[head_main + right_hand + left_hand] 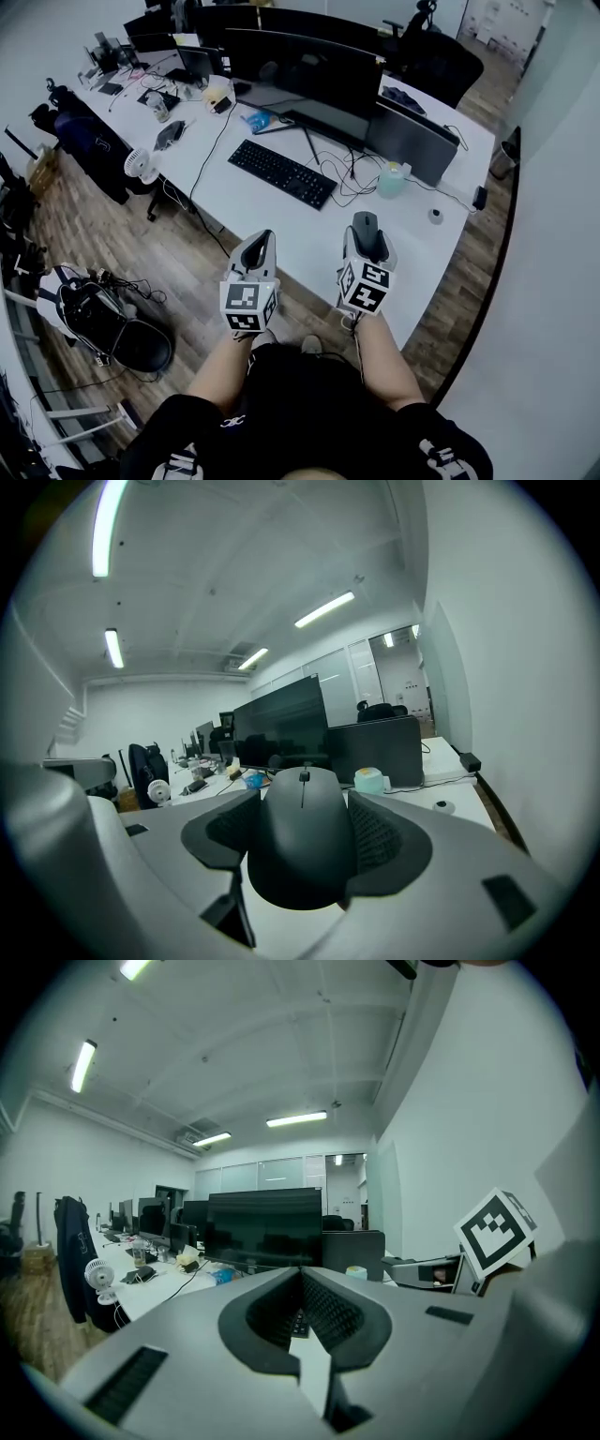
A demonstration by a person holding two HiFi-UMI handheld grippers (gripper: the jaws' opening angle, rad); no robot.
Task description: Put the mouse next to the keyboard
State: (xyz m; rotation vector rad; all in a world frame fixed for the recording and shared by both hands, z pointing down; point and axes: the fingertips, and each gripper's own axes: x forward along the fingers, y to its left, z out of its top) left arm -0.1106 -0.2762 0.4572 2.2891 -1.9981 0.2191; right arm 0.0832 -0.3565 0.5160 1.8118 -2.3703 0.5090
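Note:
A dark mouse sits between the jaws of my right gripper, held above the front of the white desk; in the right gripper view the mouse fills the jaw gap of the right gripper. The black keyboard lies further back and to the left, in front of a wide monitor. My left gripper hangs at the desk's front edge, shut with nothing in it; in its own view the left gripper shows its pads meeting.
A tangle of cables and a pale green container lie right of the keyboard. A dark box stands behind them. A small round object rests near the right edge. A desk fan and a chair base stand on the wooden floor at left.

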